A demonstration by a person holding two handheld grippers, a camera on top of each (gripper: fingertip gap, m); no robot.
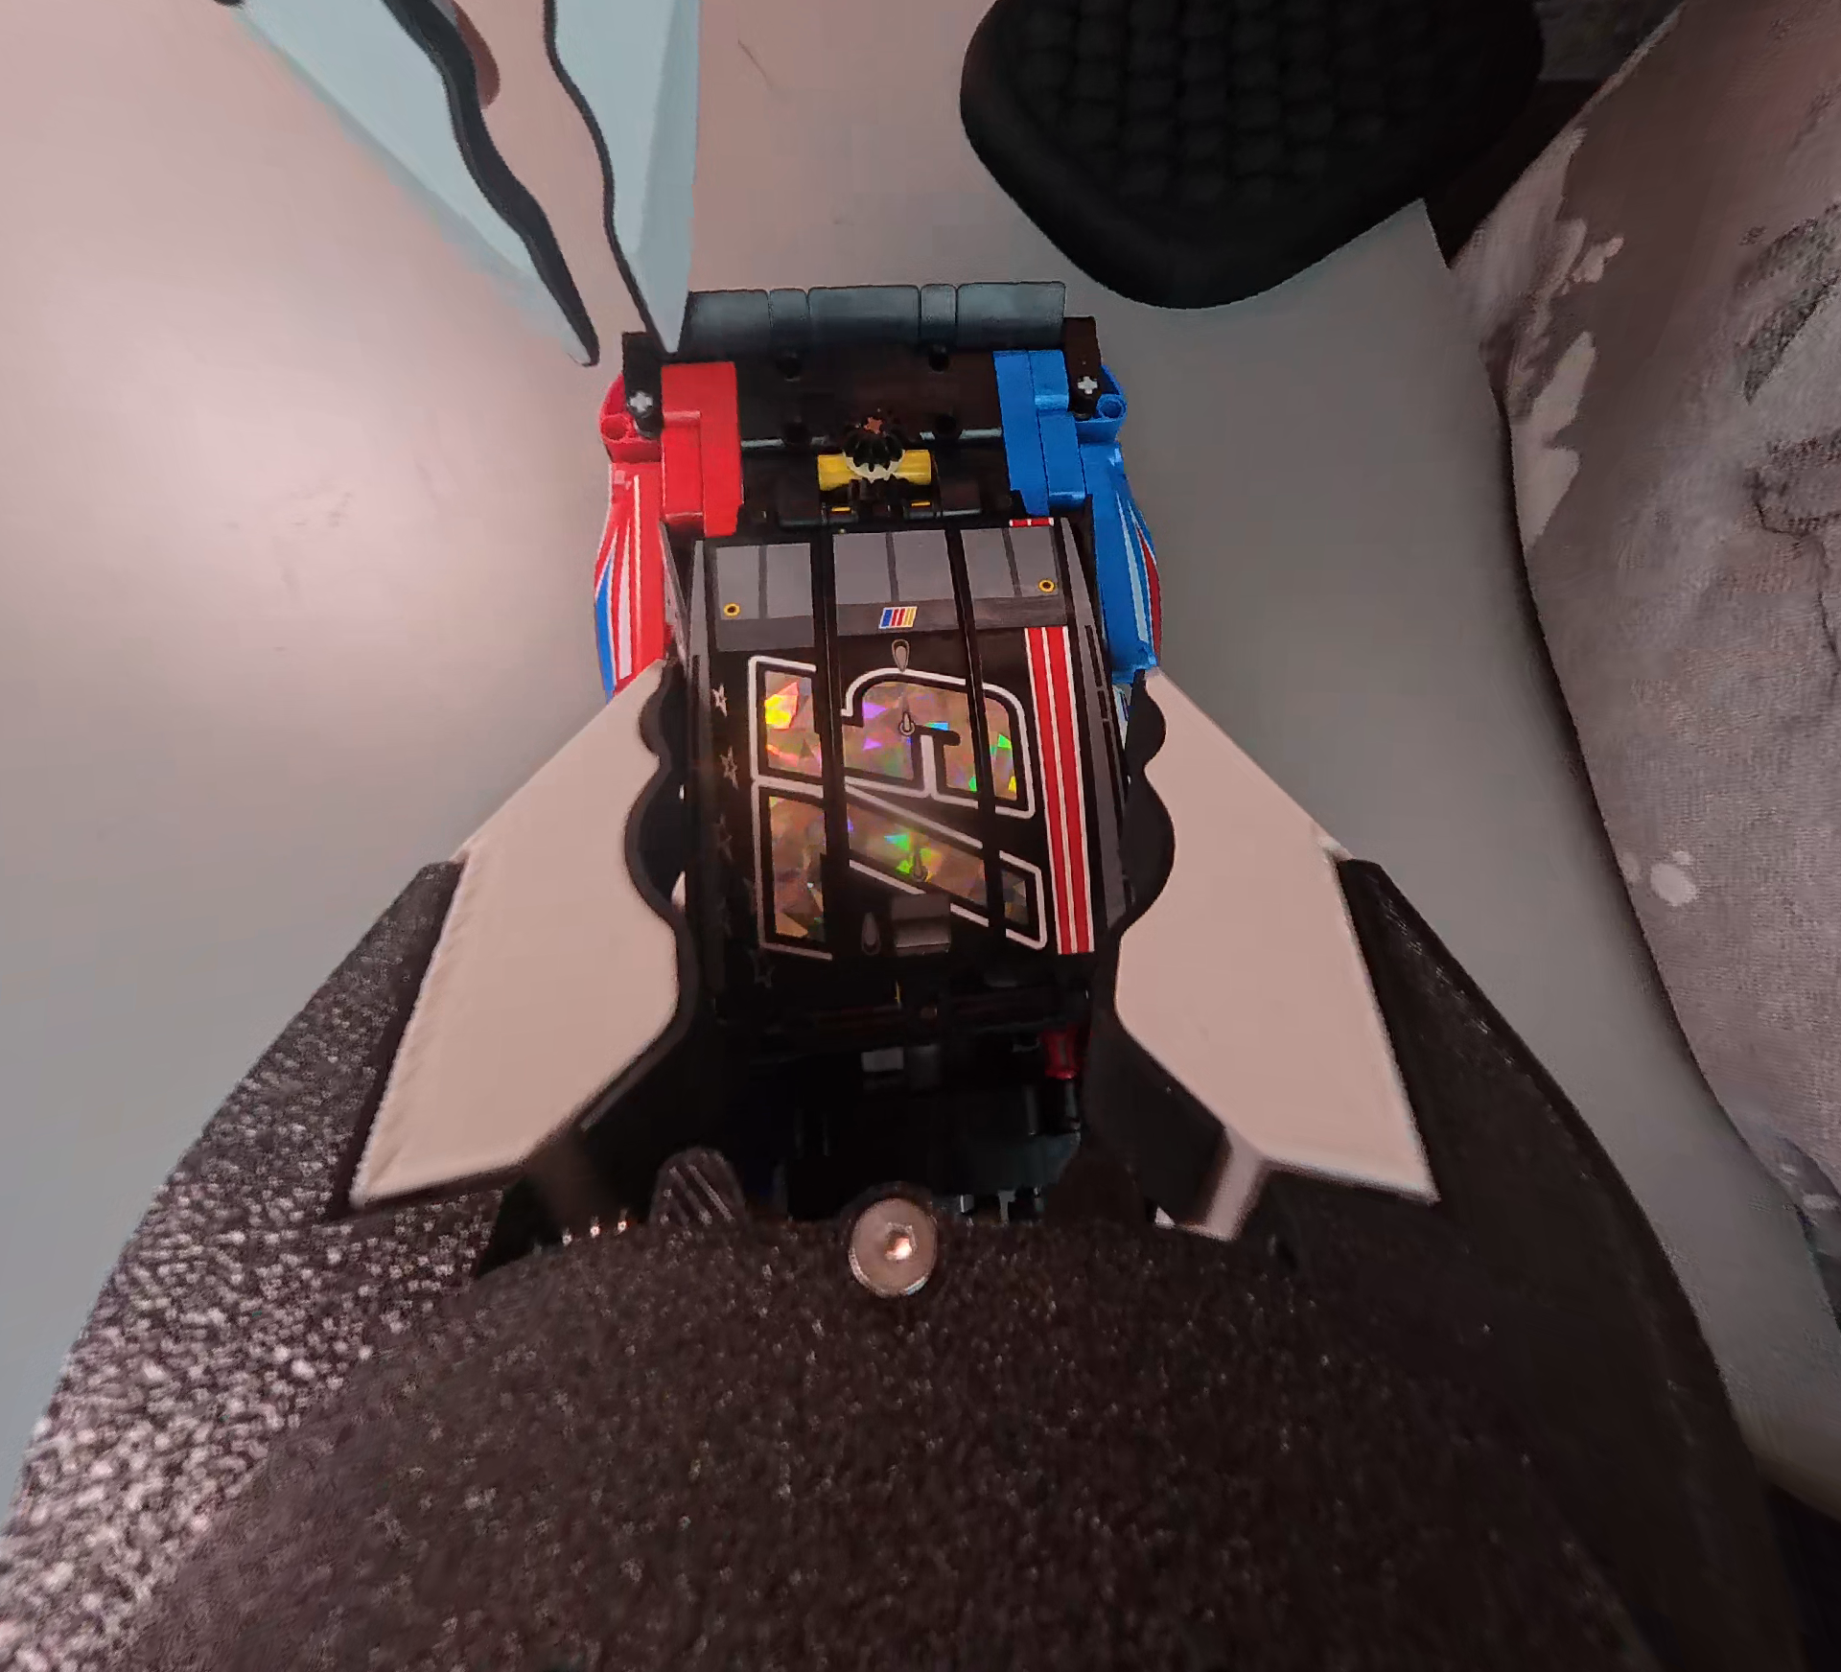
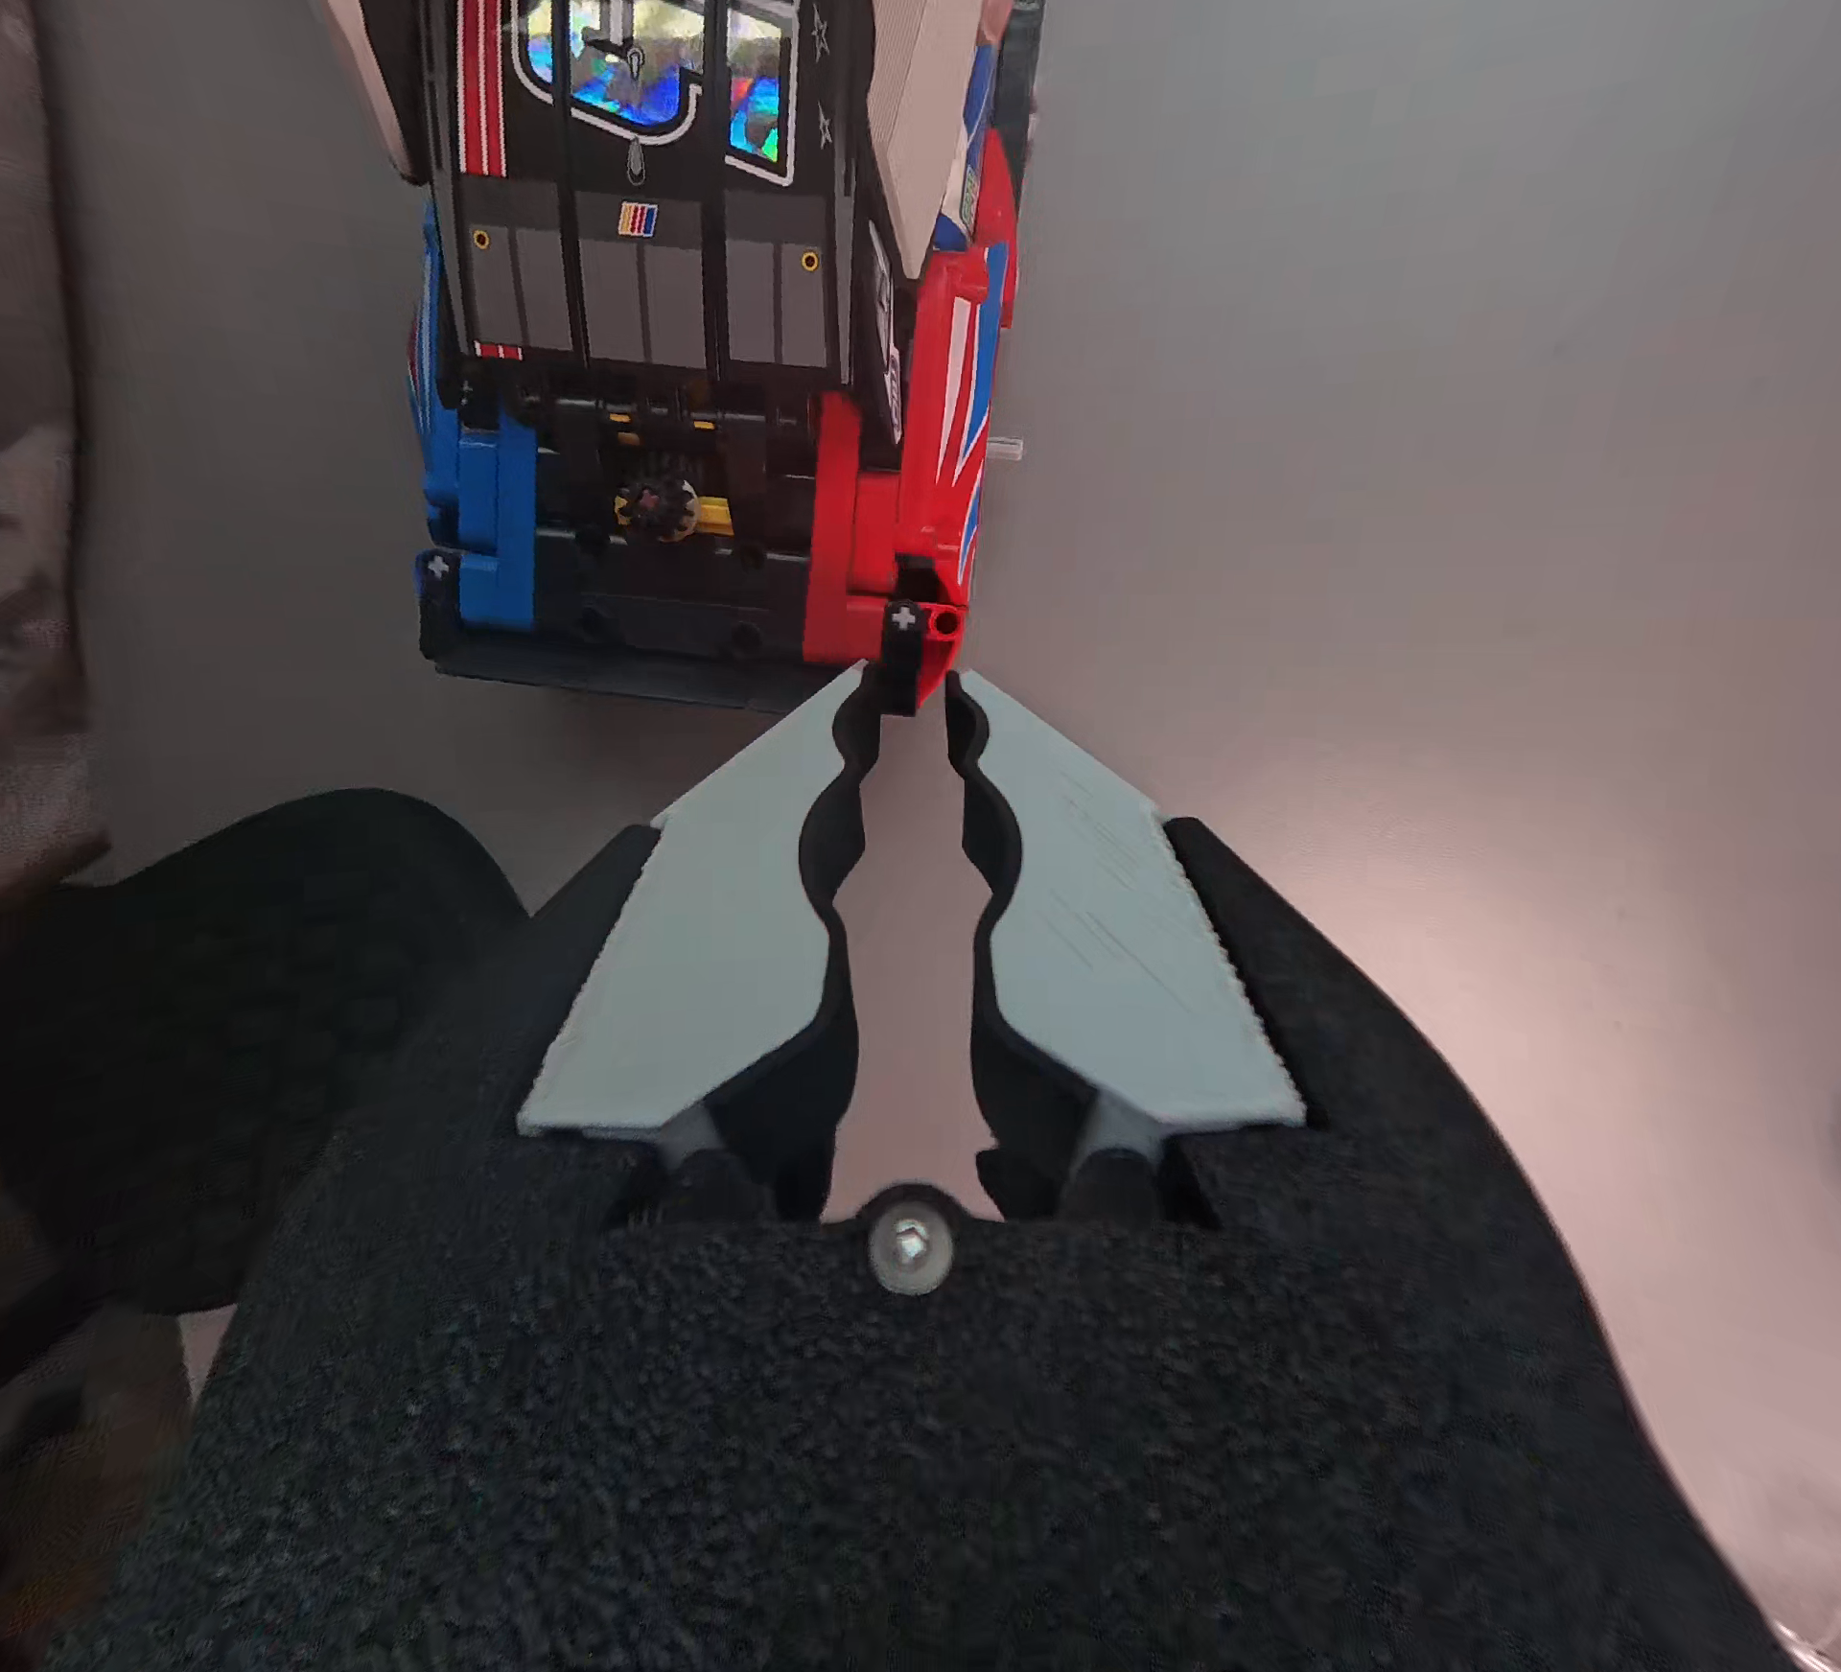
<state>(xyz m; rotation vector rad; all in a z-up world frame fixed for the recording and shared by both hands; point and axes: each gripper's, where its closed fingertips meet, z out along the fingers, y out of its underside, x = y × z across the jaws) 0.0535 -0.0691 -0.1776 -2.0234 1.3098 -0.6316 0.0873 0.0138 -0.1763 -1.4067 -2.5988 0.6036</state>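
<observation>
A brick-built toy race car [image 1: 897, 778], black with a holographic roof panel, a red side and a blue side, sits between the fingers of my left gripper [image 1: 897, 688], which is shut on the car's two sides. In the right wrist view the car [image 2: 648, 279] shows from its rear end. My right gripper [image 2: 905, 678] is at the car's red rear corner, its jaws only narrowly apart. Its tips flank a small black connector [image 2: 902, 628] that sticks out there. The right gripper also shows in the left wrist view [image 1: 623, 349], at the top left.
The car is over a pale table top [image 1: 249, 529]. A black, dimpled, cushion-like pad [image 1: 1245, 70] lies beyond the car's blue side and also shows in the right wrist view [image 2: 249, 977]. Mottled grey fabric [image 1: 1694, 529] runs along that side of the table.
</observation>
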